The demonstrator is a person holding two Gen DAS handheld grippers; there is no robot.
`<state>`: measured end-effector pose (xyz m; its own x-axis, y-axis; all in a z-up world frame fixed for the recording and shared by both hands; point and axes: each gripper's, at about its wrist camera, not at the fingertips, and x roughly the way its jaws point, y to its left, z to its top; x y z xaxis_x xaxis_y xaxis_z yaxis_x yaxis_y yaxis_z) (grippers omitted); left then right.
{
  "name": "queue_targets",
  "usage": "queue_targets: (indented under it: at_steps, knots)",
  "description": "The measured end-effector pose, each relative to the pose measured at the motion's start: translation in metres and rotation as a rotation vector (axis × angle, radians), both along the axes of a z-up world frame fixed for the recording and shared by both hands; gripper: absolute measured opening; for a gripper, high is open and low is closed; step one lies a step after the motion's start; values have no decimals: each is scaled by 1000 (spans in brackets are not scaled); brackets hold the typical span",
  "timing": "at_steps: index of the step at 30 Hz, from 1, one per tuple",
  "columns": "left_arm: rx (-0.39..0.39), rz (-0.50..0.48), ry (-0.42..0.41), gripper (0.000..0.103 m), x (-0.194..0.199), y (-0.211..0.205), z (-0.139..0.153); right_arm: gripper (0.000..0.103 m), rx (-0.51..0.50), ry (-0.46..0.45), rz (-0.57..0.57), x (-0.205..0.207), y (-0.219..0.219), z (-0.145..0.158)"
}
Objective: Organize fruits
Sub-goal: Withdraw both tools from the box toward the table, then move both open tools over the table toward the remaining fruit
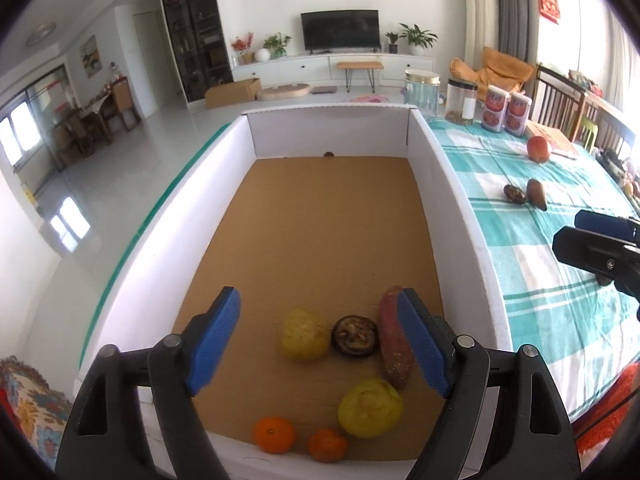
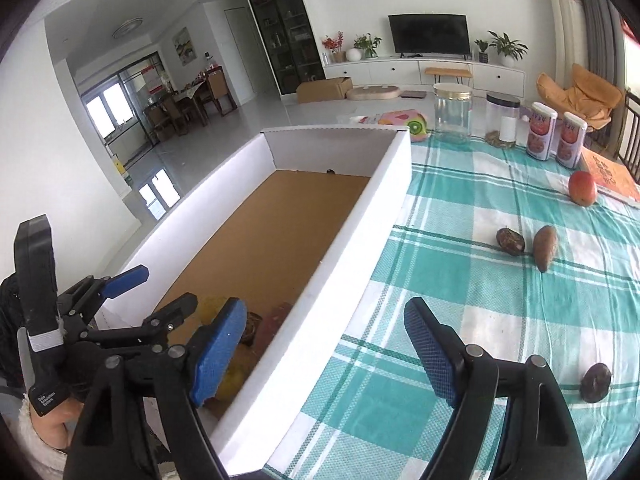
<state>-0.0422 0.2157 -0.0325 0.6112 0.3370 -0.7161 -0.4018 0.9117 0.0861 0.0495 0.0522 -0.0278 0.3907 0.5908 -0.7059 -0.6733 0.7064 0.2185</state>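
Two grippers, left gripper (image 1: 320, 344) and right gripper (image 2: 326, 346), stand spread, pinching nothing. The red labels on two canisters (image 2: 556, 136) are too small to read.

Teal/white checked tablecloth (image 2: 460, 312) is spread over the table. At its far edge, L to R: clear glass jar w/ gold lid (image 2: 453, 112), jar w/ black lid (image 2: 502, 120), two red-labelled canisters (image 2: 555, 136) set side by side. An orange book (image 2: 612, 176) is laid near the right edge. Beyond: TV (image 1: 340, 31) mounted over a white cabinet (image 1: 328, 65), potted plants (image 1: 416, 38) beside it, cardboard carton (image 1: 234, 92) on the floor, dark shelving unit (image 1: 196, 28) at left
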Motion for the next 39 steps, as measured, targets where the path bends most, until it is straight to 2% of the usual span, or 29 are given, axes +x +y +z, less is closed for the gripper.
queue_targets:
  at_steps: [3,7,10,13,16,18,20,23,28,30,34,36,39]
  knots:
    - [16,-23,0,83,1,-13,5,81,-7,27,-61,6,-26,-15]
    - [11,-77,-13,83,5,-36,12,81,-35,28,-177,21,-69,-57]
    - [-59,-167,-41,83,6,-63,16,81,-71,36,-282,30,-102,-90]
    - [-158,-306,-35,87,14,-105,12,81,-83,48,-367,32,-132,-112]
    - [-251,-449,35,87,34,-151,-5,81,1,109,-451,38,-160,-117]
    - [-302,-492,73,87,50,-174,-20,81,47,79,-508,36,-176,-108]
    - [-314,-480,97,87,66,-188,-33,81,94,60,-571,32,-194,-101]
    - [-303,-433,82,87,85,-197,-45,82,172,37,-717,28,-227,-91]
    - [-260,-351,60,87,111,-196,-69,84,336,80,-871,24,-277,-92]
    - [-253,-331,75,87,123,-195,-82,84,367,102,-882,24,-283,-94]
    - [-255,-309,118,87,146,-194,-104,84,356,99,-851,23,-277,-92]
    - [-216,-307,89,87,150,-195,-105,84,347,83,-838,22,-273,-89]
    - [-173,-316,90,87,159,-196,-108,84,341,74,-832,21,-271,-89]
